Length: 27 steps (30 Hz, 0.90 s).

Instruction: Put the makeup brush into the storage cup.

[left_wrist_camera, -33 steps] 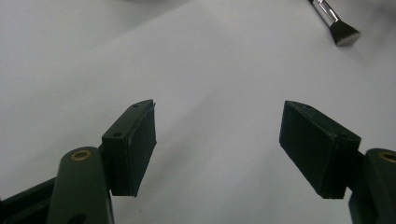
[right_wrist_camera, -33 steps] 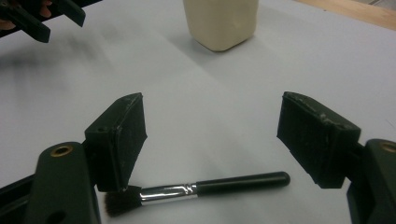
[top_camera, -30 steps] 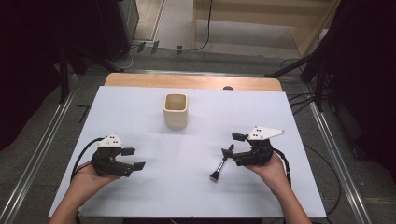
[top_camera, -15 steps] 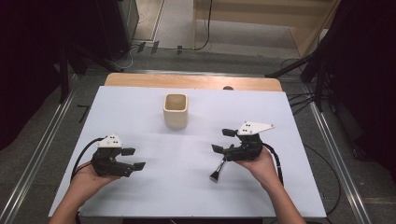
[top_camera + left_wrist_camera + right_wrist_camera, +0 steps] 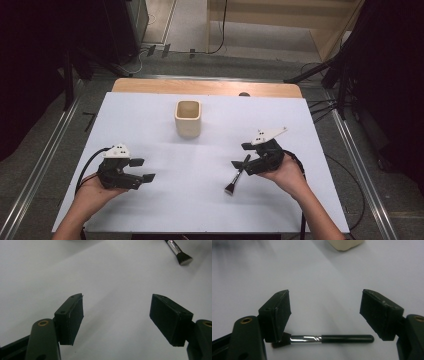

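Fingers (image 5: pixel 277 315) of right gripper (image 5: pixel 244 155): spread wide, now moved over the brush (image 5: pixel 237 176); left gripper (image 5: pixel 141 170) also open, idle.
Brush lies flat on table (image 5: pixel 150 120), near the cup (image 5: pixel 188 119); I judge pickup imminent.

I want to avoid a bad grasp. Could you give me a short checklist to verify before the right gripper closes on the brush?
1. Right gripper open wide enough: ok, jaws stand far apart.
2. Brush between the jaws: ok, its handle lies crosswise between them on the table.
3. Jaws low enough around the handle: cannot tell.
4. Brush free of other things: ok, the cup stands apart from it.
5. Left gripper out of the way: ok, open and holding nothing, far to the side.
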Tool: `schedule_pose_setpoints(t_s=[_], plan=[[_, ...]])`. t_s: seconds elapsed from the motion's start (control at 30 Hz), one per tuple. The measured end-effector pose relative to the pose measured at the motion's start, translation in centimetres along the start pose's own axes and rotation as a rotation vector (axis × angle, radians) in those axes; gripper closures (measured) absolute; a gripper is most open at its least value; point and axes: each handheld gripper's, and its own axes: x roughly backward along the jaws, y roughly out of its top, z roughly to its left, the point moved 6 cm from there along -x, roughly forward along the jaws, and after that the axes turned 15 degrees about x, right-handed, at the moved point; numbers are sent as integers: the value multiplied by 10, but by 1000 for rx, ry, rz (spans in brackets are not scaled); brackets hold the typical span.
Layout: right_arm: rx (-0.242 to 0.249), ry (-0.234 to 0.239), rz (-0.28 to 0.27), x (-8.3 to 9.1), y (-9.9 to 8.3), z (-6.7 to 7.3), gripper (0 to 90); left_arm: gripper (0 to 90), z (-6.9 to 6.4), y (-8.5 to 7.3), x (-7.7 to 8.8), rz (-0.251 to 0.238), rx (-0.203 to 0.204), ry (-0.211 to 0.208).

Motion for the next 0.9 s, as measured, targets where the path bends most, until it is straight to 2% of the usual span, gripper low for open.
schedule_pose_setpoints(t_s=[0.13,0.17,0.23,0.3,0.37,0.5,0.73,0.77,0.9], plan=[[11,6,34,4,3,-2,260,281,0,0,0,1,0,2],[21,8,43,4,3,-2,260,281,0,0,0,0,0,2],[57,25,98,5,6,-2,261,281,0,0,0,1,-1,3],[65,27,112,5,6,-2,261,281,1,0,0,-2,0,1],[113,40,150,6,11,-2,262,281,0,0,0,-1,1,1],[142,59,200,5,15,-2,262,281,0,0,0,0,-1,0],[197,106,252,2,15,1,287,281,0,-1,-1,7,-2,-3],[230,124,266,1,14,3,292,281,-1,-1,-1,7,-5,-6],[245,134,307,1,13,4,290,281,-2,-1,-2,10,-4,-8]])
